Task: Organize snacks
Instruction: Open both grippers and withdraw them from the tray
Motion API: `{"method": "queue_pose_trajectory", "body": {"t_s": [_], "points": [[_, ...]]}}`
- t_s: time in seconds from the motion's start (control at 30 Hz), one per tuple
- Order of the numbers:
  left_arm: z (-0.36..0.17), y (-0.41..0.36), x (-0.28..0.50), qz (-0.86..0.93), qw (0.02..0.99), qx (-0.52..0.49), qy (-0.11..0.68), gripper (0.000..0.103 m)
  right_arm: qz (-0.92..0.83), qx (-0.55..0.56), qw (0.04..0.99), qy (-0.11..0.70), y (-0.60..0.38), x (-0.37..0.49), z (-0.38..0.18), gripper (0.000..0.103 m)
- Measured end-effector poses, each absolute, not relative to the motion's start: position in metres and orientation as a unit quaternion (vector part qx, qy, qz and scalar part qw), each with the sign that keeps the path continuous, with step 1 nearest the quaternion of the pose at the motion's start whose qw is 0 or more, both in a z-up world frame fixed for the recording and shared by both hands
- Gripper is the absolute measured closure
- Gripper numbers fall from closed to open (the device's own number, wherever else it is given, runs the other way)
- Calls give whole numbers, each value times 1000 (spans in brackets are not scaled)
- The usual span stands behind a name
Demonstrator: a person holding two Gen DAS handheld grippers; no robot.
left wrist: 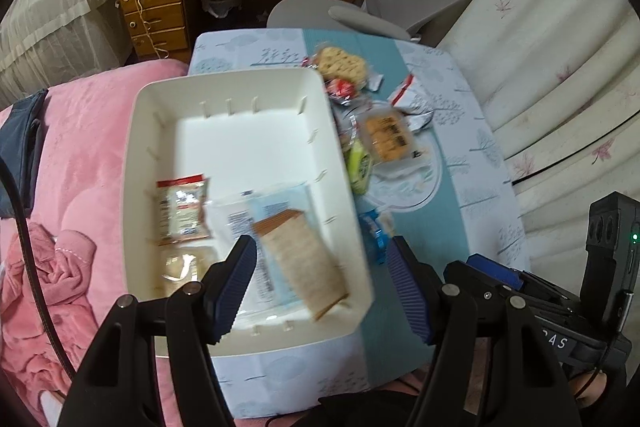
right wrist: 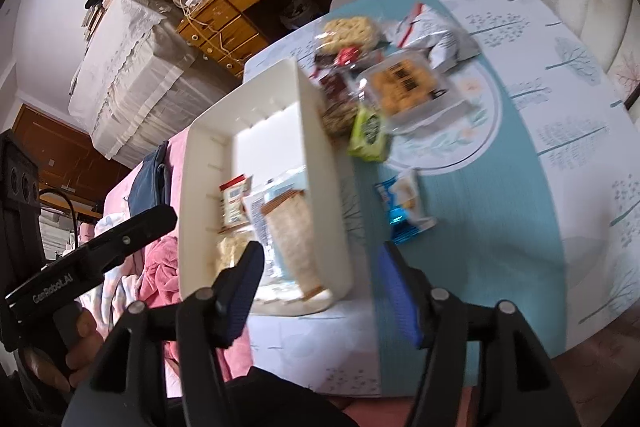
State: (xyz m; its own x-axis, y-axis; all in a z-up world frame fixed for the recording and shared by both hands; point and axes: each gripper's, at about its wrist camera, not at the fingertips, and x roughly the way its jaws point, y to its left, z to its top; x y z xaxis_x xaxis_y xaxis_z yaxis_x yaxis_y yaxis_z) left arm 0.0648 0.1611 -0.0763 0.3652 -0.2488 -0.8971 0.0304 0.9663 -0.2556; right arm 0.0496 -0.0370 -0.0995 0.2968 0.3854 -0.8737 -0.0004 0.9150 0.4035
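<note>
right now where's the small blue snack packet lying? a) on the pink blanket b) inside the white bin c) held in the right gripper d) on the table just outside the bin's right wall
d: the small blue snack packet lies on the teal table runner, outside the right wall of the white bin, and no gripper holds it.

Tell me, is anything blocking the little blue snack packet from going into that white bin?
Only the white bin's own side wall stands between; the blue packet lies alone on the tablecloth beside it. The right gripper is open and empty above.
</note>
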Motion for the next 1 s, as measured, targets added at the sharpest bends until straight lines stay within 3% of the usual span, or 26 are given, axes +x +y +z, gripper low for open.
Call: {"method": "queue_pose_trajectory", "body": {"t_s": [0.2,0.43,1.0], "points": [[-74,120,78,-67,821,-111,556,35,127,165,782,587,-83,71,-92,37],[-75,72,98,-23,819,-133,558,19,151,152,776,593,-128,103,-84,30],[-144,18,201,94,763,-208,604,17,224,38,810,540,-175,216,-104,29]]}}
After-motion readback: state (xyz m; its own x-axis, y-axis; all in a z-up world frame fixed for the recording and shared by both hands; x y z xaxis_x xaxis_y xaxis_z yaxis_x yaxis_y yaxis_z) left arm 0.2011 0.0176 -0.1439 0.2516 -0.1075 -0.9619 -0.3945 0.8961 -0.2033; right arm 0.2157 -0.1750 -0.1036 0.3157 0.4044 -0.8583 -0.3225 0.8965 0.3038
